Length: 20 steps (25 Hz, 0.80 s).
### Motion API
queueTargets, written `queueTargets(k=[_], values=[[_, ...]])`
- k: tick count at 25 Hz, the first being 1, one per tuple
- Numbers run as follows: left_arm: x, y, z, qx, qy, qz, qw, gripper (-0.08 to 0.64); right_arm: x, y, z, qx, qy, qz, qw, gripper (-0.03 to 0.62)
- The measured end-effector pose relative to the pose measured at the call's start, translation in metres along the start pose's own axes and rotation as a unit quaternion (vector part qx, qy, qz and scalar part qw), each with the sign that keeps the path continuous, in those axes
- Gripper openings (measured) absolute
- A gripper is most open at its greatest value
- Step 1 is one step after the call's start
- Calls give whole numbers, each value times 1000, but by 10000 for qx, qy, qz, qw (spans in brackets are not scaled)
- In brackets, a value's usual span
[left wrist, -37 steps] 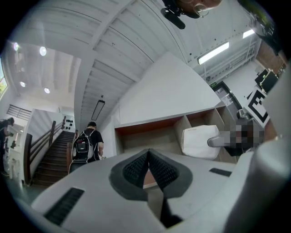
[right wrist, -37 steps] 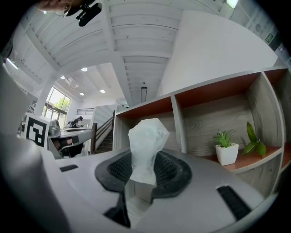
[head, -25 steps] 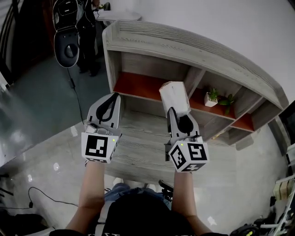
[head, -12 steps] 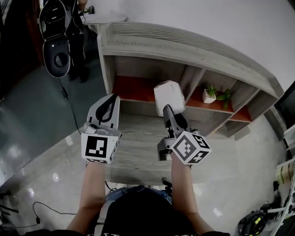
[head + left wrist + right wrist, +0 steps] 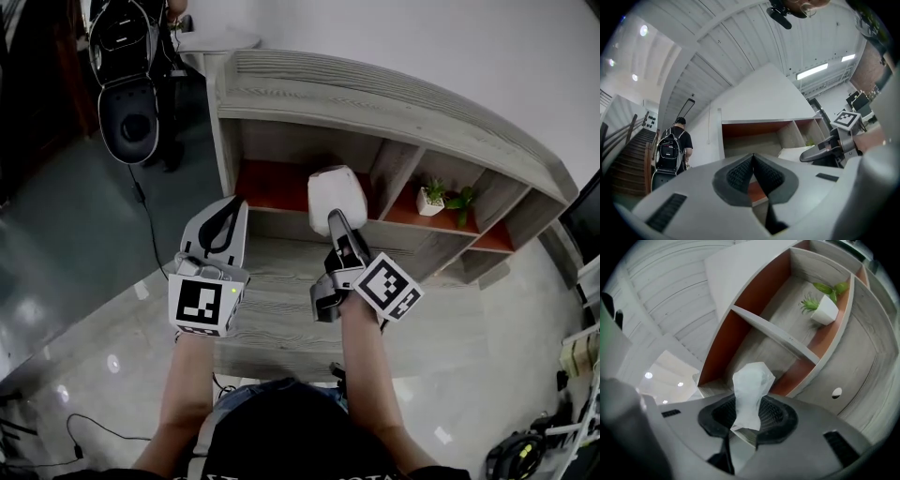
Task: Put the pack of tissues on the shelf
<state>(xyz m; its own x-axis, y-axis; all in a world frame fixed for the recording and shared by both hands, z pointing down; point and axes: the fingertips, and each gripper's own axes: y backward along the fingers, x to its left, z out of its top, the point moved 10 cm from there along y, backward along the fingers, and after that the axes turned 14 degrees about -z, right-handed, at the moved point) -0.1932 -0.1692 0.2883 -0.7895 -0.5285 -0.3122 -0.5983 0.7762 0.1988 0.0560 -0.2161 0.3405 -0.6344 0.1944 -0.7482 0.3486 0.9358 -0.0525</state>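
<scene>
Pack of tissues (image 5: pixel 336 194), pinched in right gripper (image 5: pixel 335 225), faces shelf (image 5: pixel 394 103) holding potted plant (image 5: pixel 433 197); left gripper's (image 5: pixel 225 214) jaws together.

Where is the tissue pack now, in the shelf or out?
Out. The right gripper holds the tissue pack in front of the shelf.

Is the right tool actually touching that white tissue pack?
Touching. The right gripper view shows the tissue pack pinched between the right tool's two dark pads.

Bright, even indoor light; ceiling strip lamps (image 5: pixel 813 71) glow; glossy floor (image 5: pixel 56 281) glare; fisheye bending, dark corners; pack of tissues (image 5: pixel 749 394) soft.
</scene>
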Motion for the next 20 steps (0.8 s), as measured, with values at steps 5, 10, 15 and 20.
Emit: queueTargets(k=[5, 10, 15, 20], values=[[2, 3, 0, 1, -82, 17, 10000, 12, -5, -11, -8, 281, -907, 27, 9955, 115], [5, 10, 0, 35, -49, 123, 9999, 12, -18, -22, -23, 437, -2729, 438, 9600, 115], [4, 13, -1, 53, -60, 152, 9999, 12, -19, -28, -26, 442, -3221, 152, 9455, 115], [4, 13, -1, 22, -43, 124, 9999, 12, -18, -33, -30, 459, -3631, -126, 9305, 115]])
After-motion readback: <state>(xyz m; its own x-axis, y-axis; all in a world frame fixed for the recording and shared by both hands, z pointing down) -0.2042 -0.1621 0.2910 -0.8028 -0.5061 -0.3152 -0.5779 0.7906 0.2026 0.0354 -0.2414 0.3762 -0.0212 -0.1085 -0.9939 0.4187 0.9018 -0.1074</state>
